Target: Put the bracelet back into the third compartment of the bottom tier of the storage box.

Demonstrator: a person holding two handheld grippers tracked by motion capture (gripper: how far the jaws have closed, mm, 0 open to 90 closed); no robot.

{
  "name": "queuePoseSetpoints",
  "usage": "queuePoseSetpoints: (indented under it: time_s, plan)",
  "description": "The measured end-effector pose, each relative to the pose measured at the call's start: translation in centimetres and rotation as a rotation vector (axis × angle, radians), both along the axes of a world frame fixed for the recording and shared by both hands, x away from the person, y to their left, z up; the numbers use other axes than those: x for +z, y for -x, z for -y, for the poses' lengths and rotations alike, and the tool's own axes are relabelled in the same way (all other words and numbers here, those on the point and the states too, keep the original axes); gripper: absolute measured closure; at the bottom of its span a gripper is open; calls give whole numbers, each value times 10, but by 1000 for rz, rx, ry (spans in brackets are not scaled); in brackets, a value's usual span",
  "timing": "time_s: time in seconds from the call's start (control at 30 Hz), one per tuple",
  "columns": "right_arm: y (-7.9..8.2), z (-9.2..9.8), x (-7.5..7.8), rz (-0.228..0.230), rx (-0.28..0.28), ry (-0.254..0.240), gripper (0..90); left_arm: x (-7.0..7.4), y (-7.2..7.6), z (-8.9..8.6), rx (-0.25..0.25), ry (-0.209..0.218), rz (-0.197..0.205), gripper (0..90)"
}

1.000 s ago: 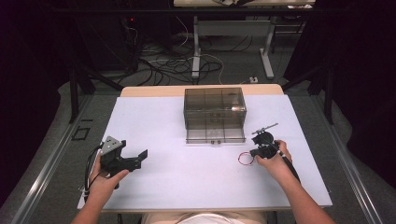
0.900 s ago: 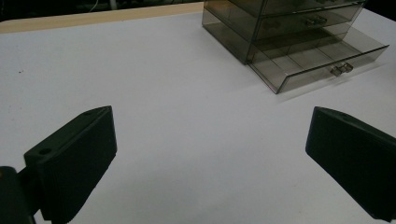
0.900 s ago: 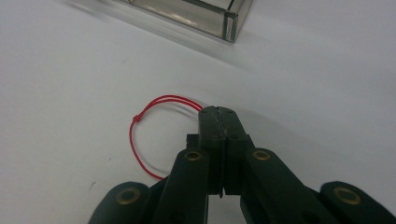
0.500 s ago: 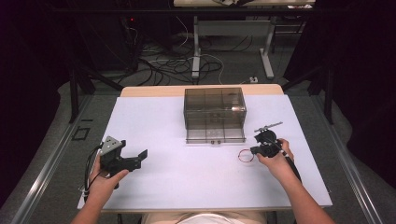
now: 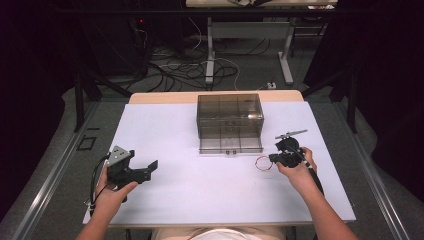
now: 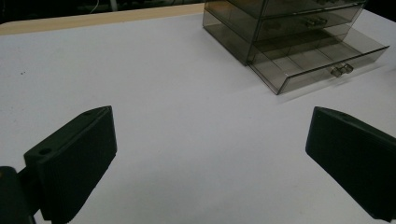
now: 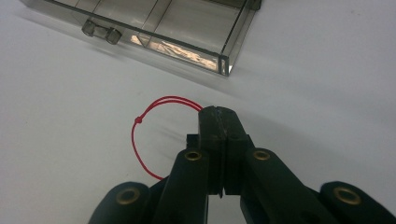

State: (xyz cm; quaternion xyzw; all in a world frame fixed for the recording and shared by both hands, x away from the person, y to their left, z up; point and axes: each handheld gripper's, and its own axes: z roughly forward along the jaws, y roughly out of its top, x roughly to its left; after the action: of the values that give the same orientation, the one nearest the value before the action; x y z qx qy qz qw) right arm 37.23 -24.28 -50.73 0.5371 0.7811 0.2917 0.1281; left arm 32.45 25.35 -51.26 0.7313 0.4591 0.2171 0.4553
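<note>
This looks like a lab or recording workspace: a plain white work table (image 5: 200, 190) stands on a grey floor (image 5: 60, 165) with dark curtained surroundings, loose cables (image 5: 175, 70) tangle on the floor beyond it, and the metal legs of another desk (image 5: 210, 55) rise behind.

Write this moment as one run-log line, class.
left gripper: open, holds nothing | right gripper: shut on red string loop | drawer box: bottom drawer pulled out
</note>
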Motion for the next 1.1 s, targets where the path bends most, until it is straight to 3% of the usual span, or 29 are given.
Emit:
queuePoseSetpoints:
  time_s: [0.53,0.73,0.97,1.1]
  plan:
    - [2,2,8,63,-16,-21,900,0,0,0,2,1,3,19]
    - [3,1,9,92,-32,-51,900,0,0,0,2,0,3,20]
    - [5,4,12,175,-37,-80,900,0,0,0,1,0,3,20]
    - [7,3,14,199,-45,-84,900,0,0,0,1,-3,4,20]
